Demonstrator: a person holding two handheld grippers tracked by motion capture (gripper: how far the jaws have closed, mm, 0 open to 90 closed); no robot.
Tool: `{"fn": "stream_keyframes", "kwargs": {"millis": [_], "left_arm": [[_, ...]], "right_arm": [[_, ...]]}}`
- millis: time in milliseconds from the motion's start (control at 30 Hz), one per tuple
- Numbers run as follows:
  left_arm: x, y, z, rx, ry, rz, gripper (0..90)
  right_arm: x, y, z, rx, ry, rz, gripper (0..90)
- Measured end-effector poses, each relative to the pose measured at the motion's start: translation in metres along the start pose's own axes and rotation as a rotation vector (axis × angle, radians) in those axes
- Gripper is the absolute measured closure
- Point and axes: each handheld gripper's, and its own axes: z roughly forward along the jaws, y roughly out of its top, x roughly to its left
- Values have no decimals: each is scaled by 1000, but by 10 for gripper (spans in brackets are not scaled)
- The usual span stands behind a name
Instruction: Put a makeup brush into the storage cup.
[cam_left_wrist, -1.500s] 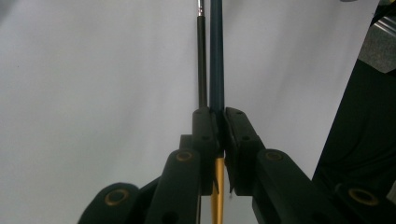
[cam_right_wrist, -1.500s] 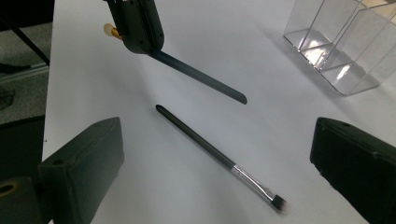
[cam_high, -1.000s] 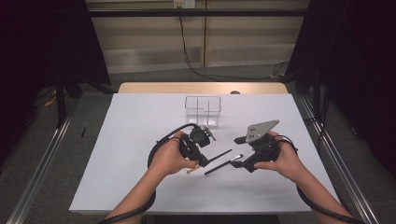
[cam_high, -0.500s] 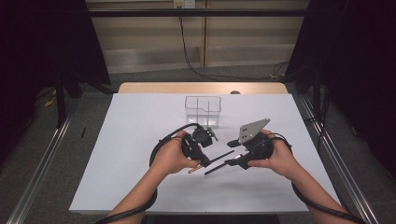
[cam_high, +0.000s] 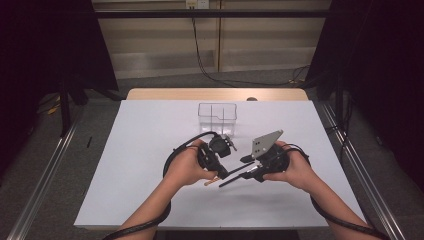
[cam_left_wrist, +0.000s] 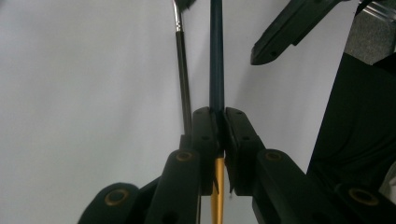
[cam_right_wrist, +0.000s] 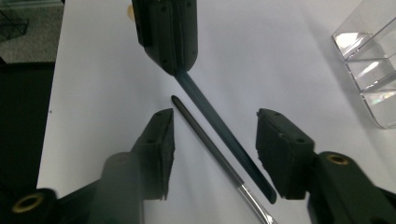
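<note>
Left gripper (cam_left_wrist: 219, 114): pressed together on the dark teal stick (cam_left_wrist: 216, 56). It stays clamped as it was a second ago, with a gold length of the stick showing behind the pads.
Dark teal stick: it sits over the middle of the table (cam_high: 125, 165), a little toward the near edge. It runs from the left jaws out to the right, and its free end lies between the right jaws.
Thin dark rod (cam_left_wrist: 182, 70): it has a silver collar and lies just beside the stick, apparently on the white top. We cannot tell whether the two touch.
Right gripper (cam_right_wrist: 215, 116): spread. Its jaws have just been closing with the stick between them, but the pads still stand clear of it on both sides.
What changed: the right jaws have narrowed around the stick, and the left grip is unchanged.
What it means: we judge this to be a handover or a two-handed hold about to form. The thin dark rod also lies between the right jaws and could be caught along with the stick.
Clear box (cam_high: 217, 116): it stands toward the far edge, apart from both grippers.
Open room: there is wide bare top toward the left edge and both near corners. There is less toward the right edge, and both cables trail off the near edge.
</note>
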Motion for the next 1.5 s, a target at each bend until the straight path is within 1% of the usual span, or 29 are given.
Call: {"fn": "stream_keyframes", "kwargs": {"millis": [100,133,200,333,367,400,433,500,600,633,700,733,767,800,833,867,933,967,1000,1033,1067,1167,1267,1300,1367,1400,1433,1500], "left_arm": [[1,0,-2,-1,-13,2,836],[1,0,-2,-11,-16,-5,836],[2,1,-3,-7,-25,0,836],[2,1,-6,-25,-40,-4,836],[3,1,-6,-24,-45,2,836],[3,1,-7,-31,-52,-5,836],[3,2,-7,-24,-54,-1,836],[3,2,-7,-27,-60,2,836],[3,2,-7,-31,-74,5,836],[2,3,-7,-39,-84,-3,836],[2,3,-8,-32,-91,7,836],[2,4,-8,-42,-89,9,836],[2,4,-9,-40,-94,15,836],[0,5,-9,-47,-94,5,836],[1,6,-10,-38,-91,20,836],[0,6,-11,-43,-88,23,836],[0,7,-13,-39,-86,23,836],[0,8,-14,-42,-83,27,836],[0,8,-15,-49,-90,18,836],[0,9,-15,-41,-91,26,836],[-1,9,-15,-46,-88,20,836],[-1,10,-15,-46,-87,26,836],[1,10,-15,-63,-102,24,835],[1,9,-15,-71,-108,16,835],[2,9,-15,-70,-111,21,834],[2,9,-15,-80,-115,10,832],[3,9,-15,-73,-118,17,832],[4,9,-15,-80,-118,15,828]], "right_arm": [[1,-1,2,18,5,-23,551],[1,-1,2,22,5,-30,564],[2,-1,3,32,7,-36,582],[2,-2,5,39,20,-49,624],[3,-2,6,36,23,-51,630],[3,-2,7,35,27,-51,630],[3,-3,7,36,32,-50,635],[4,-3,9,31,43,-55,649],[5,-3,11,28,51,-70,692],[5,-4,12,29,52,-69,710],[4,-4,12,15,57,-77,766],[4,-5,11,11,64,-76,783],[4,-5,10,9,68,-73,790],[4,-5,10,12,75,-67,795],[4,-5,9,8,73,-70,799],[4,-5,9,9,74,-71,802],[5,-4,9,7,67,-85,808],[5,-4,8,5,65,-84,809],[5,-4,8,2,59,-86,813],[6,-4,7,2,65,-87,819],[6,-4,7,2,68,-95,821],[6,-3,7,19,69,-108,828],[7,-2,7,32,70,-111,837],[7,-2,7,33,70,-111,839],[8,-2,8,37,77,-121,844],[8,-2,8,41,76,-122,847],[8,-2,8,44,80,-123,848],[8,-2,9,52,84,-115,850]]}}
